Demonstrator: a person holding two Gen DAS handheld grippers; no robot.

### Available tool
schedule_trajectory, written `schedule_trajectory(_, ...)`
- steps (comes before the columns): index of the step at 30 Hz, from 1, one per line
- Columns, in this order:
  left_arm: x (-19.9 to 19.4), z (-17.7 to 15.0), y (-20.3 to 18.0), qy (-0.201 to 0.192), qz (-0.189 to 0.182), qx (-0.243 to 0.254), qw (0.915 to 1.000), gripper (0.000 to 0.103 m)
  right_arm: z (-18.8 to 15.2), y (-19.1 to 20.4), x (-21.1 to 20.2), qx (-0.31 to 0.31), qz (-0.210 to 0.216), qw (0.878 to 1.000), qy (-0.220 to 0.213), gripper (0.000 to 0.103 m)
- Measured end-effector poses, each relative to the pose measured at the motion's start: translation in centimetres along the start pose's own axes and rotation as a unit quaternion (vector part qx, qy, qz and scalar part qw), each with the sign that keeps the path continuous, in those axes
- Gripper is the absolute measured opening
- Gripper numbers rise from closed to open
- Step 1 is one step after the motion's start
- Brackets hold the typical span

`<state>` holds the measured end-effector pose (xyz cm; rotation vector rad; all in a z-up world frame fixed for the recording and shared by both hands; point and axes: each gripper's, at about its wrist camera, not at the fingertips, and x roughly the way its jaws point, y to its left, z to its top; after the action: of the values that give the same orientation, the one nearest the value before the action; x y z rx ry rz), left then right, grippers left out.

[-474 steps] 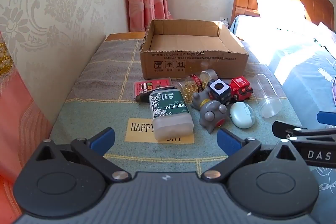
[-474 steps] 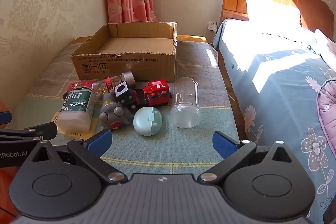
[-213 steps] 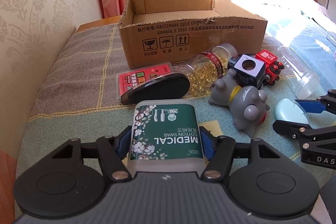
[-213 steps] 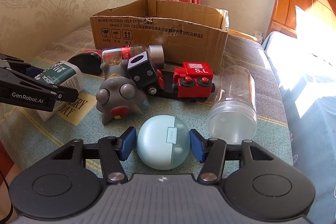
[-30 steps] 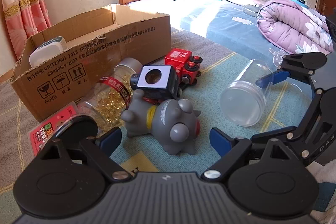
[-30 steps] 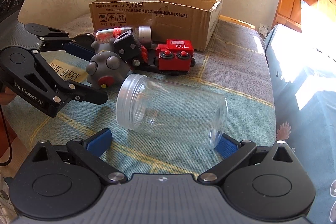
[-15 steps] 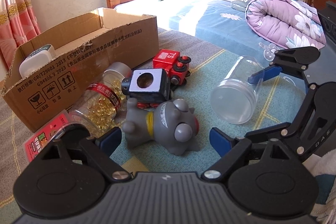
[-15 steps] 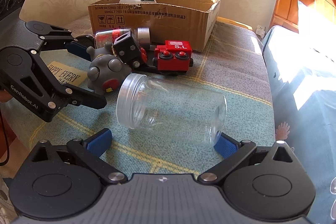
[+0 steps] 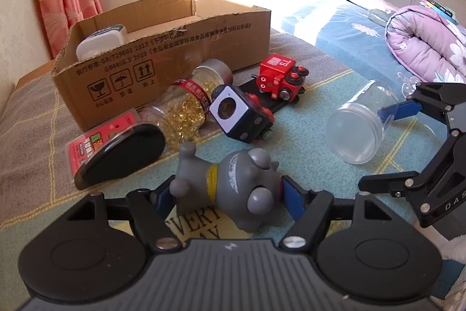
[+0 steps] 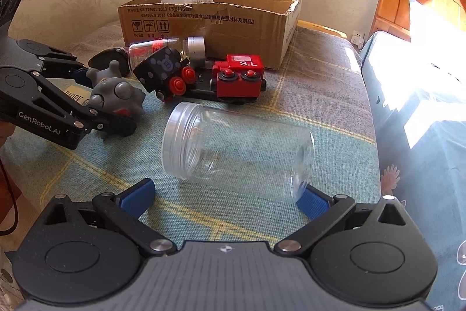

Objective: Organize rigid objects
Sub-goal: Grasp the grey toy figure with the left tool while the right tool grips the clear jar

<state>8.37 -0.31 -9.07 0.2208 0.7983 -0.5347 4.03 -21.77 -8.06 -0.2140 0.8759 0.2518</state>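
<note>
At the bottom centre of the left wrist view, the left gripper has just been closing its jaws, and the blue pads now press both flanks of the grey rubber animal toy, which lies on its side over a yellow printed card. At the bottom of the right wrist view, the right gripper stands wide open around the clear plastic jar, which lies on its side, its base touching the right pad; the left pad is apart from it. Mid-frame lie a black oval case, a red packet, a bottle of golden capsules, a black toy cube and a red toy train. Farther back, upper left, the cardboard box holds a cotton-swab container. Everything rests on a checked blanket.
</note>
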Motion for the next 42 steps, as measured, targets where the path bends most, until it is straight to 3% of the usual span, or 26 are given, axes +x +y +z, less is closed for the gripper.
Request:
schedule_trajectory(8,-1.5,-1.5,1.1,0.001,0.018,-0.022,0.9996,0.074,2.3,0.7,0.4,0.008,-0.008,1.0,0.025,0.103)
schedule_trajectory(25,-2.3,-1.4,1.8,-0.019,0.011,-0.031,0.9993,0.076,6.0,1.3,1.3,0.028,-0.035,0.998,0.049,0.103)
schedule_trajectory(42,-1.9,-1.0,1.6,-0.004,0.024,-0.04,0.9989,0.079,8.1,2.4,3.6,0.03,-0.068,0.995,0.062,0.103)
